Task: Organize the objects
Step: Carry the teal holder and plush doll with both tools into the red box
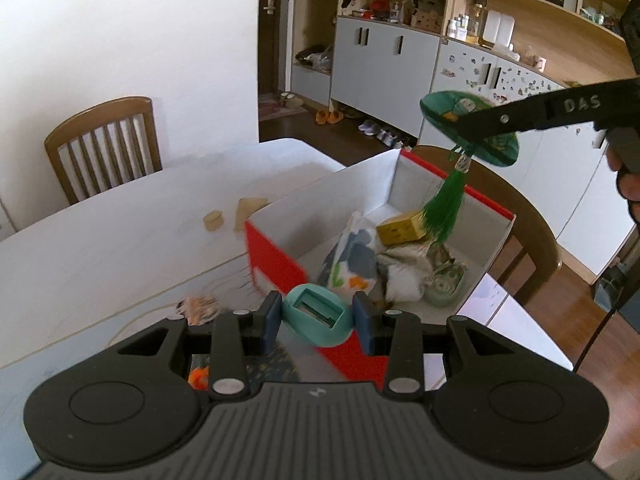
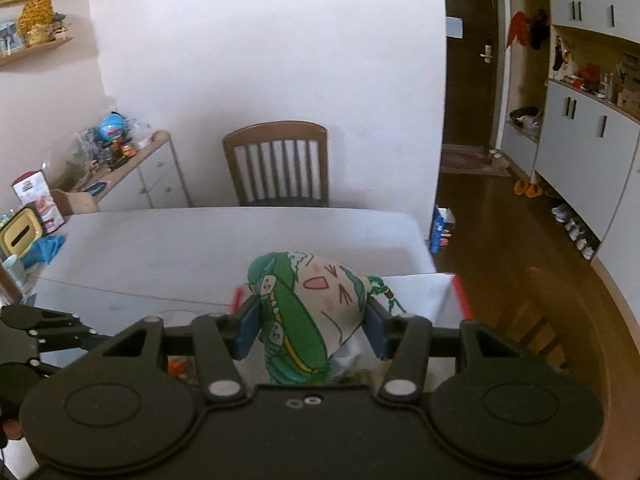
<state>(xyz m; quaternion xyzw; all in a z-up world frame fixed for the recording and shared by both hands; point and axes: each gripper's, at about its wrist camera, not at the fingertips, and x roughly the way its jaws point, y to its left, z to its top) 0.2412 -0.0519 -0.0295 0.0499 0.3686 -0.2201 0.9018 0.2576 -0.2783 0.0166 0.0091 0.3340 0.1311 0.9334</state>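
My left gripper (image 1: 317, 321) is shut on a teal oval plastic piece (image 1: 316, 317) with a rectangular opening, held just over the near edge of a red and white box (image 1: 276, 256). The box holds a patterned pouch (image 1: 354, 260), a yellow block (image 1: 401, 229) and other small items. My right gripper (image 2: 310, 330) is shut on a green and white cartoon sachet (image 2: 308, 300). In the left wrist view the sachet (image 1: 448, 110) hangs above the box with its green tassel (image 1: 442, 210) dangling into it.
The white table (image 1: 100, 248) carries two small wooden blocks (image 1: 232, 216) beyond the box and a furry striped item (image 1: 198, 309) near my left gripper. Wooden chairs (image 2: 276, 164) stand at the far side and right side (image 1: 524, 232). Cabinets and shelves line the right wall.
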